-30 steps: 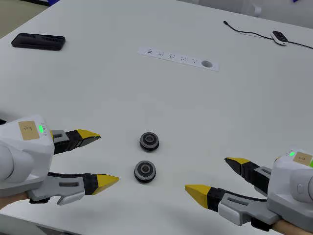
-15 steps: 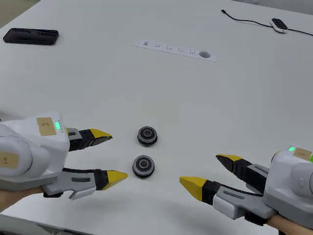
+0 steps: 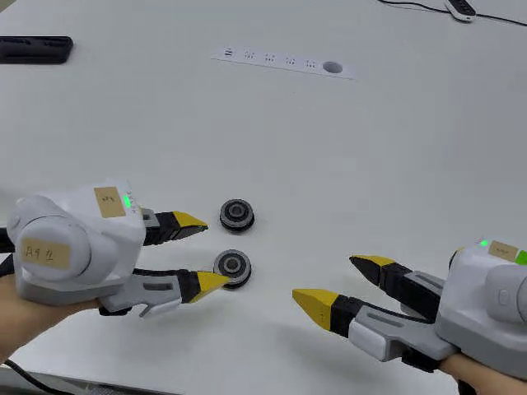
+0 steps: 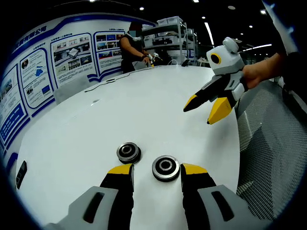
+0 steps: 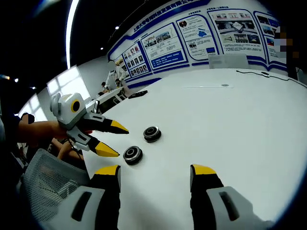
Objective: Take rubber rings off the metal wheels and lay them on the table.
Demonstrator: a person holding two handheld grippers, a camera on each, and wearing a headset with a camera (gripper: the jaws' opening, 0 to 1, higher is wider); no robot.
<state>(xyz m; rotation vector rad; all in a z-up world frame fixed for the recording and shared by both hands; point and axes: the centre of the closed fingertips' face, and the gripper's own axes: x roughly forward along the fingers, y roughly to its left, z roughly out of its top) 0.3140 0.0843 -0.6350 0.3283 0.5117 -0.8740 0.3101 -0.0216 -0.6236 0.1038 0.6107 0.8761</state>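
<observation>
With jaws spread, the left gripper [image 3: 211, 251] has moved up to the wheel [image 3: 232, 267] nearer the front edge of the table [image 3: 370, 148], ready to grip, while the right gripper [image 3: 329, 278] hangs spread too.

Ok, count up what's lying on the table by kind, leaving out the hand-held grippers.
Metal wheels with rubber rings: 2
White power strip: 1
Black rectangular object: 1
Small corded device: 1
Total: 5
</observation>
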